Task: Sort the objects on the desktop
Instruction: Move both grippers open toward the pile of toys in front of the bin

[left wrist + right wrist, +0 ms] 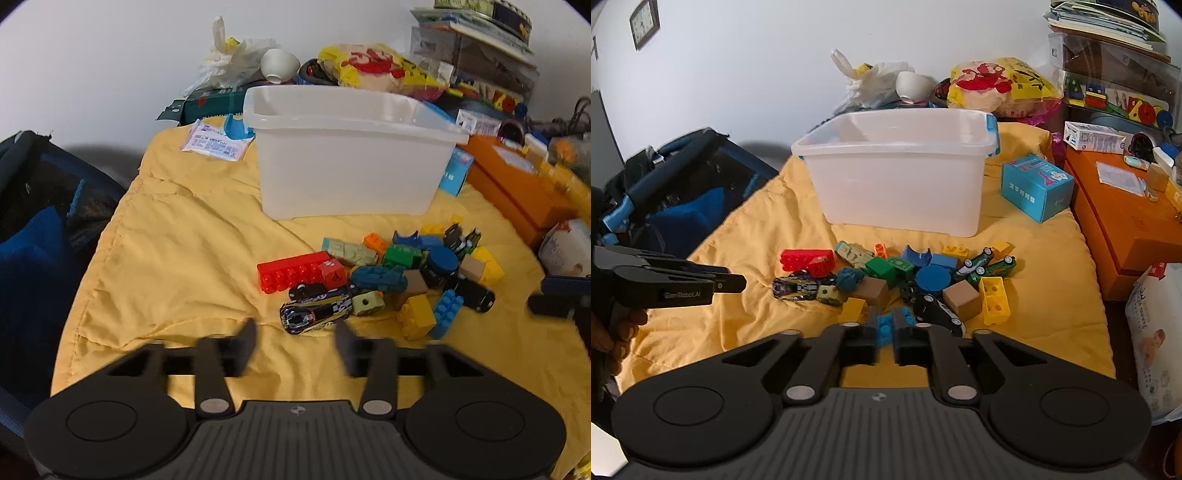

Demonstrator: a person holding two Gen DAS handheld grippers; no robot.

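Left wrist view: the left claw (295, 341) hovers over a yellow quilt (177, 258), its two black fingers spread apart and blurred, with nothing between them. Just beyond the fingertips lies a black and yellow toy car (316, 308). Behind the car sits a long red brick (295, 273). To its right spreads a heap of toys (402, 273): building bricks in several colours, wooden cubes, a round blue piece and more small cars. Further back stands a translucent plastic bin (347, 155), upright and open-topped. An orange box (517, 188) lies to the right of it. The right claw (554, 295) shows as a dark shape at the right edge.

Right wrist view: the right claw (885, 334) is low over the near edge of the toy heap, its fingers drawn close together. A light blue brick (885, 325) sits in the narrow gap between them; I cannot tell whether the pads press on it. A black toy car (938, 308) lies just to the right. The left claw (729, 282) reaches in from the left edge, held by a hand (618, 332). The bin (897, 173) stands beyond the heap, with a teal carton (1036, 186) to its right.
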